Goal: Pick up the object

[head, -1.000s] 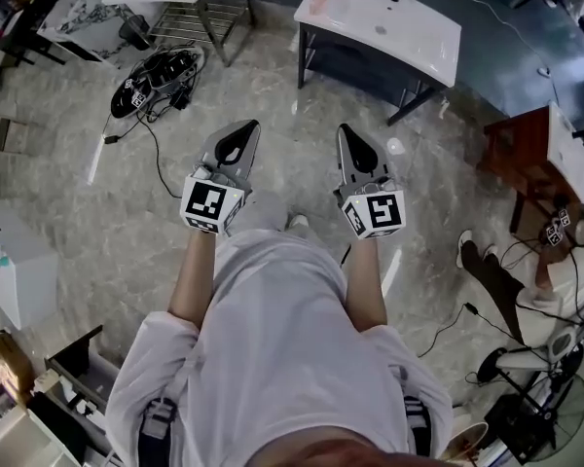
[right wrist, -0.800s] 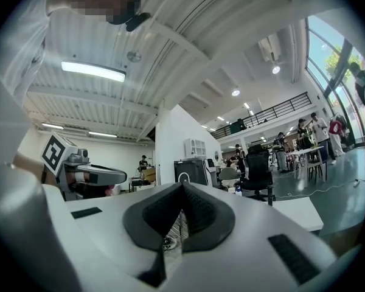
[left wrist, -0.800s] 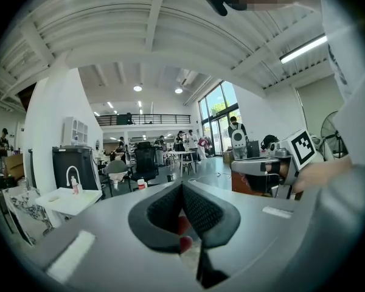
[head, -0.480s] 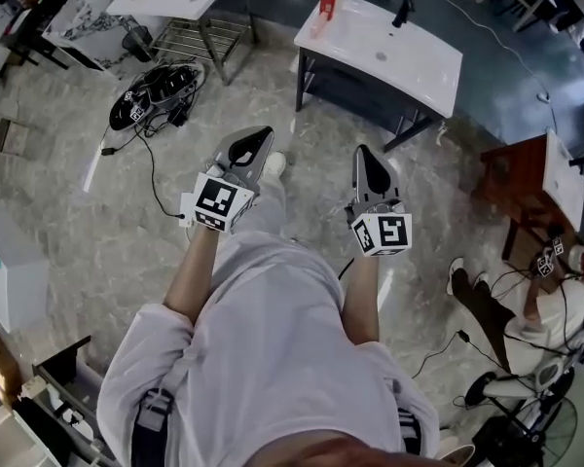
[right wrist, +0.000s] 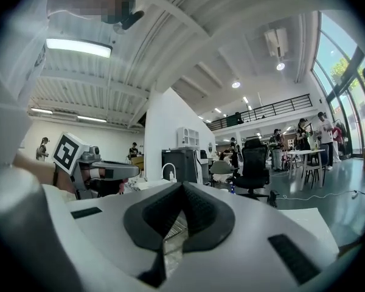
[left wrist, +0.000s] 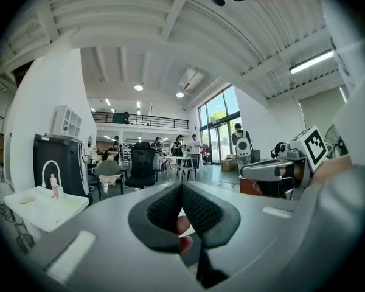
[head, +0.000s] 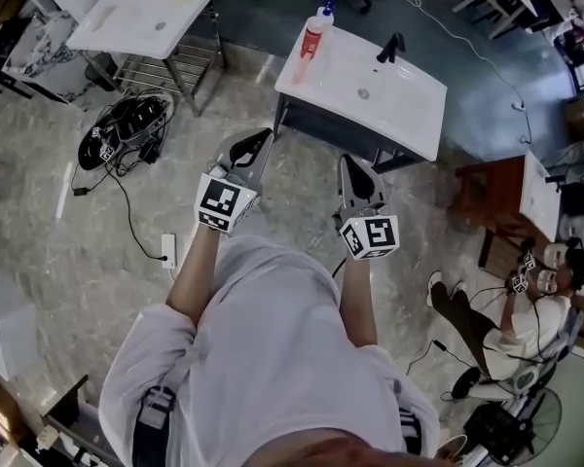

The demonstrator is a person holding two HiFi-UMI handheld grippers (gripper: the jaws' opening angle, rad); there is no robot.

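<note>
Now left gripper (head: 251, 146) and right gripper (head: 356, 166) both clenched empty, ribbed black pads (right wrist: 199, 213) tip to tip.

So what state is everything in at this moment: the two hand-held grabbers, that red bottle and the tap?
left gripper: jaws shut, nothing held, in the air above the floor.
right gripper: jaws shut, nothing held, in the air above the floor.
red bottle: standing upright at a corner of the white table, not touched by either gripper.
tap: standing on the same table; too small to tell if it is on or off.
</note>
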